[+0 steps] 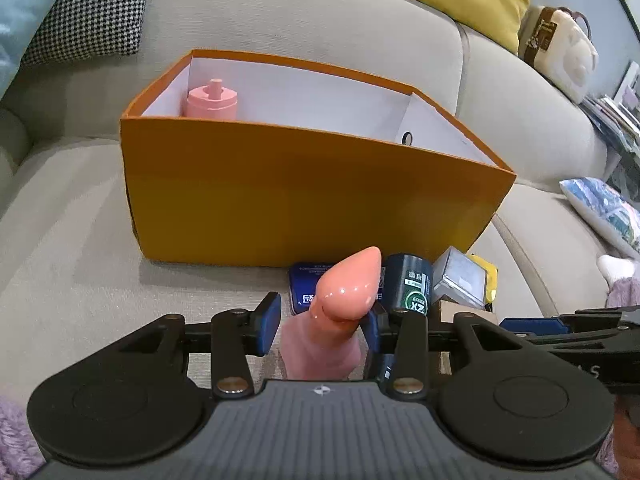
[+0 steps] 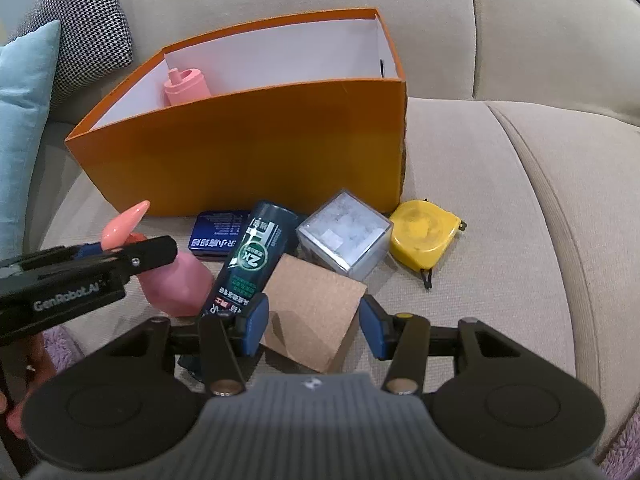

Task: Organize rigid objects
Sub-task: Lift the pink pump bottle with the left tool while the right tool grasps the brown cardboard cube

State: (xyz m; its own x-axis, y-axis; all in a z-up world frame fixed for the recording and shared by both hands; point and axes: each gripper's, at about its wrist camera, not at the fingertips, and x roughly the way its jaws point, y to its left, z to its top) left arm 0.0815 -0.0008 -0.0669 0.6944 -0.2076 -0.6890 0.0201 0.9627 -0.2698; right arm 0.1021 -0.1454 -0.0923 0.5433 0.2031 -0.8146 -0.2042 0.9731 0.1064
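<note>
Nearest you, at the bottom of the right wrist view, your right gripper (image 2: 314, 326) hangs with its jaws spread either side of the cork block (image 2: 316, 320), neither pad touching, probably lined up to take it next. At lower centre of the left wrist view, your left gripper (image 1: 320, 320) has its jaws parted around the pink bottle (image 1: 344, 292); the right pad sits against it, the left stands clear. Just beyond lie the dark can (image 2: 252, 256), blue tin (image 2: 218, 232), clear cube (image 2: 344, 236) and yellow tape measure (image 2: 424, 236), bunched on the sofa (image 2: 500, 200) before the orange box (image 2: 240, 152), within easy reach. One pink container (image 2: 186, 86) already stands in the box's far left corner.
</note>
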